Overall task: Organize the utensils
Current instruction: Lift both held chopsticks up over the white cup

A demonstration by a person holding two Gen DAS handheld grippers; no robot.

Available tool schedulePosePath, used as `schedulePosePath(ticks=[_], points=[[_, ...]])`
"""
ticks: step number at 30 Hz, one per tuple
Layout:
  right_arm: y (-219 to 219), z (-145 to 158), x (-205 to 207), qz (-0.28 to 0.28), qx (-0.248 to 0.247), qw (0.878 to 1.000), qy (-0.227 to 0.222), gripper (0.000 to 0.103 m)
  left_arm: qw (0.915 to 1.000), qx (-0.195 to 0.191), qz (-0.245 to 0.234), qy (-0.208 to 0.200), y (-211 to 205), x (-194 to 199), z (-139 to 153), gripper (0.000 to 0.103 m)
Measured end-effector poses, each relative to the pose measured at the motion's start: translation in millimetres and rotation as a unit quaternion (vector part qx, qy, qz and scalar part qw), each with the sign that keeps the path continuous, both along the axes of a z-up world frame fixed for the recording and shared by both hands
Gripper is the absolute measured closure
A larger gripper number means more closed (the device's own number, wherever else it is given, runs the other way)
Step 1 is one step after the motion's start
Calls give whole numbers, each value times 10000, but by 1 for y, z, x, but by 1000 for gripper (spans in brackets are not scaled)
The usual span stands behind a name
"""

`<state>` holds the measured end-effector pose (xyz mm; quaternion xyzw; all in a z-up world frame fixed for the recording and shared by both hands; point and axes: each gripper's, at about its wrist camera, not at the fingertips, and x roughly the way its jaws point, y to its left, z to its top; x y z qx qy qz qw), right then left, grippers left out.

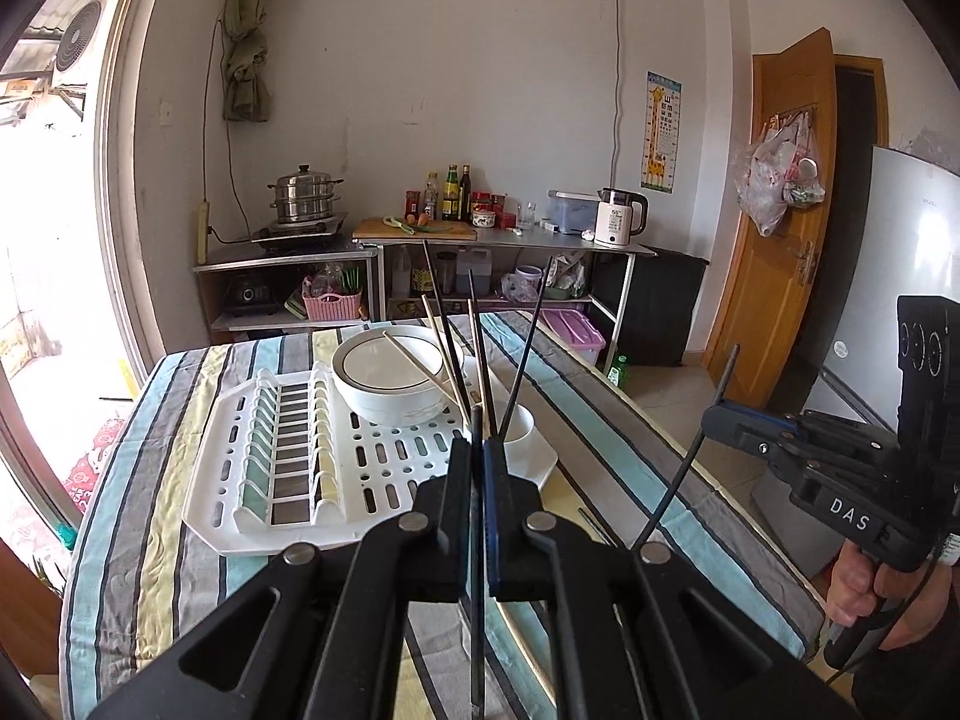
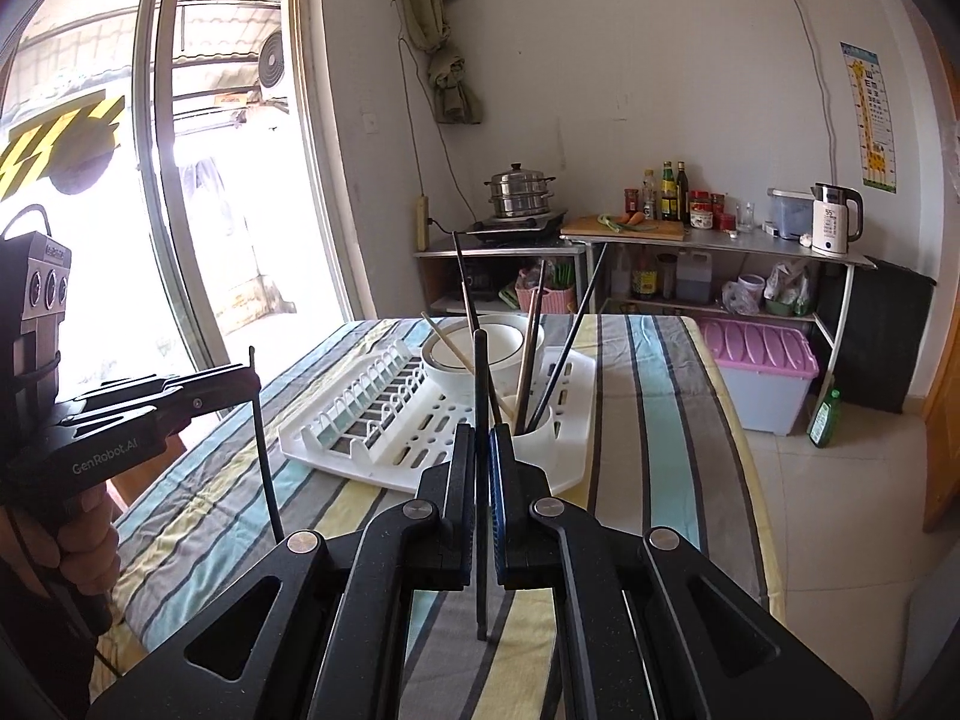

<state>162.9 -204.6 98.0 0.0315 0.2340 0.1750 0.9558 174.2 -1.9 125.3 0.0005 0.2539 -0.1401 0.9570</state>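
My left gripper (image 1: 478,450) is shut on a black chopstick (image 1: 477,588) held upright between its jaws, above the table's near side. My right gripper (image 2: 482,441) is shut on another black chopstick (image 2: 481,372), also upright. Each gripper shows in the other's view, the right one (image 1: 720,414) at right, the left one (image 2: 246,375) at left, each with its chopstick. A white drying rack (image 1: 372,462) holds a white bowl (image 1: 393,381) and a white utensil cup (image 2: 543,420) with several black and wooden chopsticks (image 2: 531,348) standing in it.
The rack sits on a striped tablecloth (image 2: 648,408). One more chopstick lies on the cloth (image 1: 594,525) by the rack. Behind the table stand metal shelves with a steamer pot (image 1: 305,195), bottles and a kettle (image 1: 621,217). A purple-lidded bin (image 2: 762,372) sits on the floor.
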Motion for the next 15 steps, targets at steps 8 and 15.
schedulePosePath(ticks=[8,15], points=[[-4,4,0,-35,-13,10000,-22,99,10000,-23,20,-2,3,-2,2,99],[-5,15,0,-70,-50,9999,-149,99,10000,-65,14,-73,3,5,14,99]])
